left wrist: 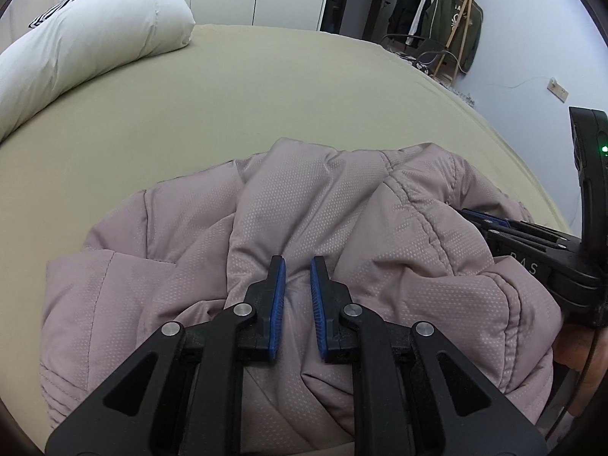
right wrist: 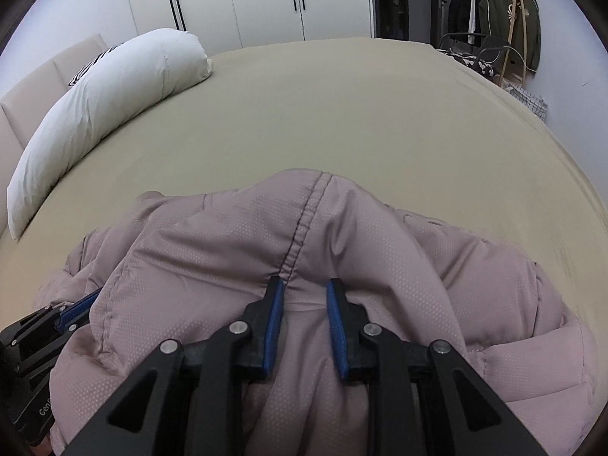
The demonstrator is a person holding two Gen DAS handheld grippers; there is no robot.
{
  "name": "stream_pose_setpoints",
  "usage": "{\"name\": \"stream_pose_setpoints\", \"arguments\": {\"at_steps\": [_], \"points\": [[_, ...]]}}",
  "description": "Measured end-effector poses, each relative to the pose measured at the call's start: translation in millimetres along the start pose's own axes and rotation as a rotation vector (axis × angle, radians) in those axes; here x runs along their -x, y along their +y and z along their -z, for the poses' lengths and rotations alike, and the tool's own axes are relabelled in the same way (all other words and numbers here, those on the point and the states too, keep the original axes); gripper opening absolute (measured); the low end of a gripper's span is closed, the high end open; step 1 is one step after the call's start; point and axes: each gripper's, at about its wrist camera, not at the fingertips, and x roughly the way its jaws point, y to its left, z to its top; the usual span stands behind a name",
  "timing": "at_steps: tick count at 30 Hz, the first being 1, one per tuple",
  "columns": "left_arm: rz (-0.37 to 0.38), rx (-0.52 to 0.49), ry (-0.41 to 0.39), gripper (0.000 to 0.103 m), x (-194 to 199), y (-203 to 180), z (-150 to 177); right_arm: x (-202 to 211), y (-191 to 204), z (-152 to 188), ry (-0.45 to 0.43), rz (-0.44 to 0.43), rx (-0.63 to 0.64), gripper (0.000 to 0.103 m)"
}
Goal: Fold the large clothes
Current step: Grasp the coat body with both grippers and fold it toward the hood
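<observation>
Puffy mauve quilted jacket (left wrist: 342,228), crumpled and bunched in thick folds, stitched seam running over its raised hump, heaped on the near part of the bed.

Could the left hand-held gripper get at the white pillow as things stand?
Probably not right away: the left hand-held gripper is pinching a fold of the pink jacket, and the white pillow lies far across the bare bed sheet. Nothing blocks the way.

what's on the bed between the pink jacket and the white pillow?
Nothing: only bare olive sheet separates the pink jacket from the white pillow. Both wrist views show that stretch clear.
</observation>
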Motion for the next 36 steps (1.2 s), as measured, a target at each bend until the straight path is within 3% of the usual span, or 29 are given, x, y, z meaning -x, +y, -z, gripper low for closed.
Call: {"name": "stream_pose_setpoints", "arguments": {"at_steps": [3, 6, 8, 10, 13, 15, 18, 22, 25, 27, 30, 31, 33, 36], "points": [[0.003, 0.038, -0.034, 0.014, 41.2, 4.3, 2.7, 27.6, -2.8, -6.3, 0.003, -0.017, -0.045, 0.027], [-0.034, 0.066, -0.15, 0.014, 94.4, 17.3, 14.3, 87.3, 5.6, 5.4, -0.12, -0.11, -0.033, 0.027], [-0.068, 0.08, -0.156, 0.014, 106.4, 26.2, 25.4, 111.3, 19.0, 19.1, -0.157, -0.149, 0.011, 0.032], [-0.09, 0.084, -0.103, 0.014, 96.0, 33.0, 36.1, 107.1, 36.6, 32.4, -0.121, -0.143, 0.081, 0.033], [-0.088, 0.093, -0.025, 0.014, 71.2, 43.1, 50.3, 67.3, 53.3, 56.6, -0.014, -0.1, 0.137, 0.034], [-0.089, 0.088, -0.014, 0.014, 68.2, 43.6, 48.9, 57.3, 59.0, 68.4, -0.047, -0.065, 0.184, 0.034], [-0.08, 0.101, -0.011, 0.014, 79.2, 45.2, 42.4, 66.8, 59.2, 60.9, -0.03, -0.066, 0.161, 0.034], [-0.12, 0.1, -0.115, 0.014, 122.6, 48.8, 46.1, 127.6, 27.7, 58.6, -0.167, -0.075, 0.048, 0.037], [-0.181, 0.094, -0.095, 0.014, 124.6, 58.4, 55.8, 154.6, -19.1, 70.9, -0.233, 0.025, -0.056, 0.039], [-0.198, 0.133, -0.051, 0.014, 112.6, 73.8, 64.0, 154.2, -60.4, 80.9, -0.213, 0.076, -0.172, 0.039], [-0.198, 0.135, 0.035, 0.014, 87.4, 85.4, 69.9, 127.8, -115.2, 96.0, -0.089, 0.119, -0.316, 0.041], [-0.205, 0.129, 0.041, 0.014, 83.3, 85.1, 69.6, 113.0, -128.4, 102.3, -0.044, 0.076, -0.34, 0.043], [-0.218, 0.111, 0.044, 0.014, 79.4, 82.5, 68.9, 104.1, -141.6, 110.9, -0.058, 0.009, -0.377, 0.044], [-0.213, 0.102, 0.047, 0.014, 72.5, 85.2, 72.5, 99.4, -133.7, 112.4, -0.079, 0.041, -0.327, 0.047]]}}
